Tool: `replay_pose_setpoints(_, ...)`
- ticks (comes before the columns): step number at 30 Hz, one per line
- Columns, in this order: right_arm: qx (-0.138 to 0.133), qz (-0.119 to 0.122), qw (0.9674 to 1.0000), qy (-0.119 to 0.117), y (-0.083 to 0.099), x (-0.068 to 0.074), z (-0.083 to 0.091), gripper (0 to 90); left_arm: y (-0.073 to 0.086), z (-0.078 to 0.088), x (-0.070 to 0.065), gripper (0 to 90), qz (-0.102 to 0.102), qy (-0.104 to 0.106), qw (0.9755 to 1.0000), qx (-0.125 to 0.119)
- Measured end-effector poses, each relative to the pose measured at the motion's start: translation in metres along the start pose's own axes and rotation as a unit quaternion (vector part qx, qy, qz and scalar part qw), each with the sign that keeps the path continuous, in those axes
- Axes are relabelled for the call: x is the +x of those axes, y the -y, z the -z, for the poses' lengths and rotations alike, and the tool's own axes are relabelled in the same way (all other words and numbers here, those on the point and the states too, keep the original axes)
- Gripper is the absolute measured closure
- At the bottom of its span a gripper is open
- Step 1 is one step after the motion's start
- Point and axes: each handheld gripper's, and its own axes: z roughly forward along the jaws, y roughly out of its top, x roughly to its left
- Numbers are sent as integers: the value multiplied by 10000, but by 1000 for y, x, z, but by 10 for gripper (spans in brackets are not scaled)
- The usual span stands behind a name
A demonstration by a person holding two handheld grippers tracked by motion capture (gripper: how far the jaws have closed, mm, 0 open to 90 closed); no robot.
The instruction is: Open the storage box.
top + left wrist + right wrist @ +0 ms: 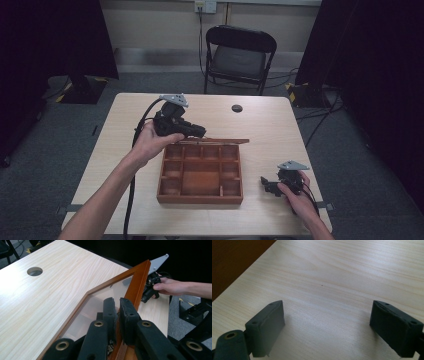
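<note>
Nearest the person, the right tool [270, 186] rests low over the worktop [270, 125] at the front right, held in the right hand [296, 196]. Its jaws stand wide apart with only bare wood grain between them [325, 312].

Just left of it sits a wooden box [200, 173] split into small compartments around a larger middle one, square on the worktop.

Behind the box, the left tool [196, 132], gripped by the left hand [150, 141], has its jaws pinched on the wooden frame of the lid [136, 287], a clear-panelled lid raised along the box's far edge.

Further back, a round hole [237, 108] marks the worktop, and a black folding chair [239, 56] stands beyond it.
</note>
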Motion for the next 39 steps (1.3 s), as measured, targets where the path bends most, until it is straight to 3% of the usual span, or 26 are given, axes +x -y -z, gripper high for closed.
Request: replay_pose_setpoints(39,0,5,10000,-5,0,0,0,114,-1,0,-1,838,-44,-52,10000,45)
